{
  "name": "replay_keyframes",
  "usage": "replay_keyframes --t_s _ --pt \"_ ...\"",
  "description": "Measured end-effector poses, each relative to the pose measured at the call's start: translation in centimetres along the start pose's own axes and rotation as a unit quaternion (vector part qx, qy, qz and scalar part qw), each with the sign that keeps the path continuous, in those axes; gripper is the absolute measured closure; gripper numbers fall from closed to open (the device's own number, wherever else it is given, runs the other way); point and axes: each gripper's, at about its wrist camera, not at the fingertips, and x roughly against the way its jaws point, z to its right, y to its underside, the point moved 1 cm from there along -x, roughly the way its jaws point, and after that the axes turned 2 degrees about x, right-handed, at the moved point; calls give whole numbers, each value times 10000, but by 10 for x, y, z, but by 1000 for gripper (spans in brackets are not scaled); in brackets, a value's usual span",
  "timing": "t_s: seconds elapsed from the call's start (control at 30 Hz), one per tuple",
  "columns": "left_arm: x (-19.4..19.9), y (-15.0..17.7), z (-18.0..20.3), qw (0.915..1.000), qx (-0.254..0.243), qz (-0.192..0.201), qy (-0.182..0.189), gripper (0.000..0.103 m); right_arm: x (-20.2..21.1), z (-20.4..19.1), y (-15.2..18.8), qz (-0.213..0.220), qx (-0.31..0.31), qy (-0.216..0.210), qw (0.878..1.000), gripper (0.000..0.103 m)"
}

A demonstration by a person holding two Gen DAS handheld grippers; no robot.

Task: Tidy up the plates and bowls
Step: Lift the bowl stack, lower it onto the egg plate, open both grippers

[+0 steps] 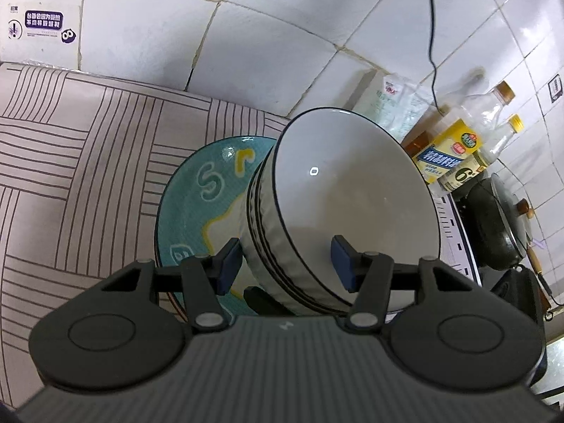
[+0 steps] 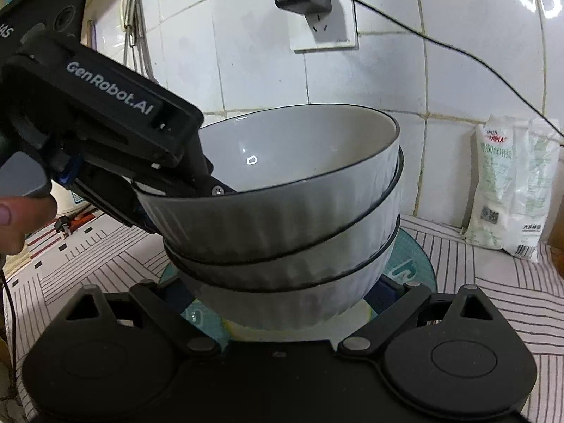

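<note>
The surface (image 1: 88, 148), under a striped cloth, runs along a tiled wall (image 1: 246, 35). On it lies a teal plate (image 1: 197, 190), and on the plate's middle sits the task's main load: a stack of three white bowls (image 1: 352, 204) with dark rims, nested one in another. The top bowl sits tilted in the ones below.

The stack lies straight ahead of both tools and close in, so neither has any reach left to make. They differ in height and side. The left tool (image 1: 286, 264) comes down at the rim. One pad is outside against the ribbed wall and the other is inside the top bowl, so the nested walls stand between its jaws. The jaws stand partly parted, and I cannot tell whether the inner pad presses on the wall or stands just clear of it.

The right tool (image 2: 282, 287) is low, at the foot of the stack. Its fingers flank the bottom bowl just above the plate. The bowl hides the pads, so whether they clench anything cannot be told.

My judgement: the next move turns on the left tool's straddle of the rim. A lift there would tip the bowls toward the right tool, which sits well placed to steady the base.
</note>
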Motion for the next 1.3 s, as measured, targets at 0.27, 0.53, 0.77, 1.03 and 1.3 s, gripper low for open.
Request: replay_keyframes --t_s 0.27,0.53,0.77,1.03,1.3 --pt "-11 0 -1 9999 -66 -76 -60 50 -10 4 4 -151 -184 10 9997 5" --pt "-13 0 -13 9998 193 -36 88 49 -17 0 5 -248 -221 115 9994 5" --pt "-13 2 -8 9998 125 -94 -106 49 -22 -3 7 -293 -207 121 9993 4" --pt "-8 2 -10 9995 256 -30 -161 51 -16 -10 5 -515 -236 216 9982 2" --pt "36 10 3 9970 -22 512 -574 49 31 -34 9 -513 -294 605 9964 2"
